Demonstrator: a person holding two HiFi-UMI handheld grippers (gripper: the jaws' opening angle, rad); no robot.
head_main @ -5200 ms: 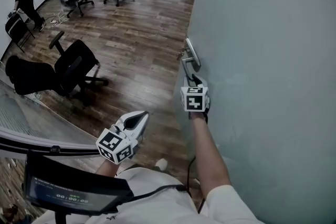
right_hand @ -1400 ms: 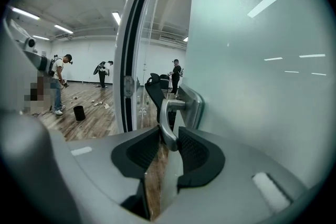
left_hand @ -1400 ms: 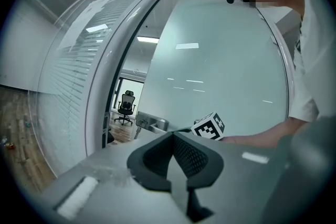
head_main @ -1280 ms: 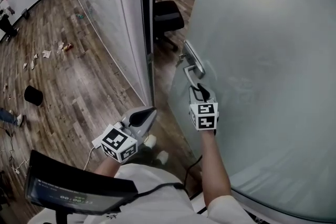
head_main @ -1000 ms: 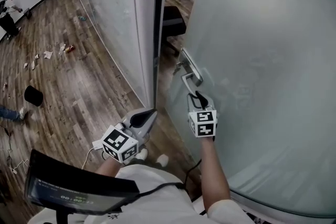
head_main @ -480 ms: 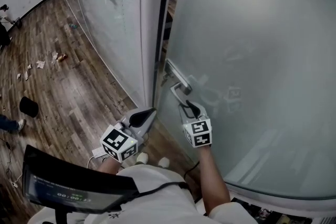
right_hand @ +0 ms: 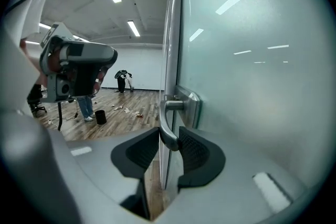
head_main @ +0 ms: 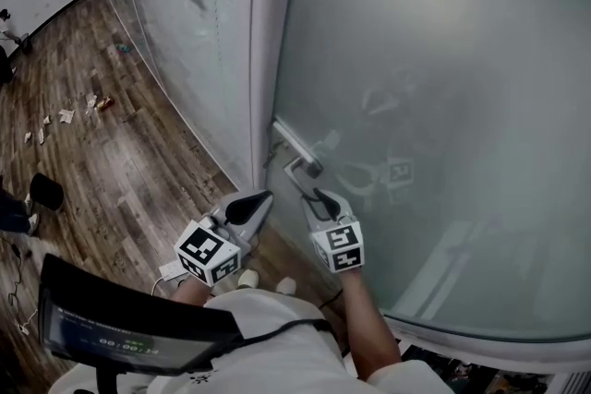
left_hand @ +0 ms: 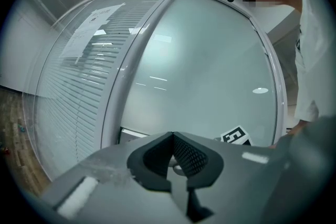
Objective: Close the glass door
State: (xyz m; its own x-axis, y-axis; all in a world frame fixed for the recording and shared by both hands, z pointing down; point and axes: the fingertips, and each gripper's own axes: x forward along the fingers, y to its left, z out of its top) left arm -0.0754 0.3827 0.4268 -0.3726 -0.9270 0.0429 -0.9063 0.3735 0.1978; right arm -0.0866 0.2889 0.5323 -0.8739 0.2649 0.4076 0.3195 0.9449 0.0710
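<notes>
The frosted glass door (head_main: pixel 443 106) fills the right of the head view, its left edge close against the white frame post (head_main: pixel 270 41). Its metal lever handle (head_main: pixel 297 154) sits at that edge. My right gripper (head_main: pixel 319 197) is shut on the handle; in the right gripper view the lever (right_hand: pixel 167 128) is pinched between the dark pads (right_hand: pixel 195 152). My left gripper (head_main: pixel 254 201) hovers lower left of the handle, shut and holding nothing. In the left gripper view its closed tips (left_hand: pixel 172 139) face the door (left_hand: pixel 210 86) and frame post (left_hand: pixel 123 92).
A curved glass wall with blinds (head_main: pixel 185 14) runs left of the frame. Wooden floor (head_main: pixel 138 143) beyond it has scattered litter (head_main: pixel 66 113) and a black bin (head_main: pixel 44 191). A dark screen (head_main: pixel 120 328) hangs at my chest. People stand far off (right_hand: pixel 123 80).
The door has swung toward the frame with my right gripper on the handle; the dark gap showing office chairs has vanished. The left gripper has hardly moved.
</notes>
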